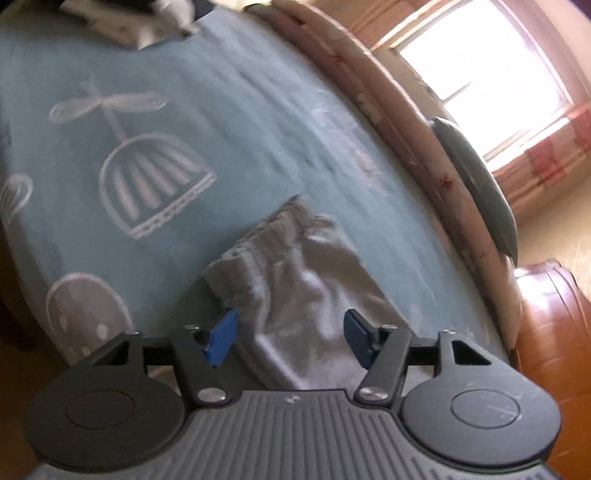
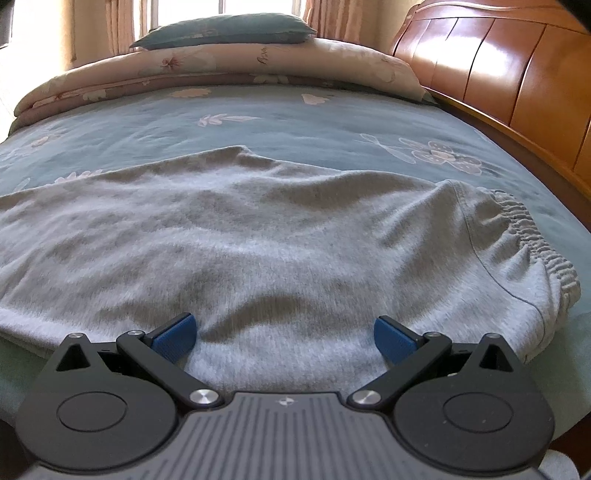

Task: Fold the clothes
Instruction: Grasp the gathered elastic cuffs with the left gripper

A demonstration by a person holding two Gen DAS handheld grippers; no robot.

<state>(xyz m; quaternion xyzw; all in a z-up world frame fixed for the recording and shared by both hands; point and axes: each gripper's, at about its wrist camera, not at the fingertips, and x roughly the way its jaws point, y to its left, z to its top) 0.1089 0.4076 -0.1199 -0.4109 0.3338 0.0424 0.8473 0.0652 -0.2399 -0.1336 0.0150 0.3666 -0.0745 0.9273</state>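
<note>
- Looking along the right gripper (image 2: 283, 338), we see the grey sweatpants (image 2: 258, 240) spread flat on the bed (image 2: 258, 125), filling the middle band of the frame.
- Their long axis runs left to right across that view: the gathered elastic waistband (image 2: 535, 240) points to the right edge, and the legs run off the left edge.
- The right gripper stands wide, its blue pads (image 2: 177, 336) apart over the near hem of the cloth; we see nothing pinched between them.
- In the left wrist view the frame is tilted and blurred. The same sweatpants (image 1: 295, 288) lie in the lower centre, waistband (image 1: 266, 236) toward the upper left, the cloth running down under the left gripper (image 1: 290, 338).
- The left gripper is partly open, grey fabric showing between its blue pads (image 1: 221, 343); we cannot tell whether the pads touch it.
- The bed's teal cover (image 1: 166, 129) carries pale printed figures, among them a cage-like shape left of centre.
- A rolled pink floral quilt (image 2: 221, 70) lies across the far side of the bed, with a dark green pillow (image 2: 225, 31) on top, well apart from the sweatpants.
- A wooden headboard (image 2: 498, 81) fills the upper right of the right view, near the waistband end.
- A bright window (image 1: 480, 51) with pink curtains (image 1: 554, 147) sits at the upper right of the left view.
- Other pale clothes (image 1: 140, 22) lie bunched at the upper left edge there.
</note>
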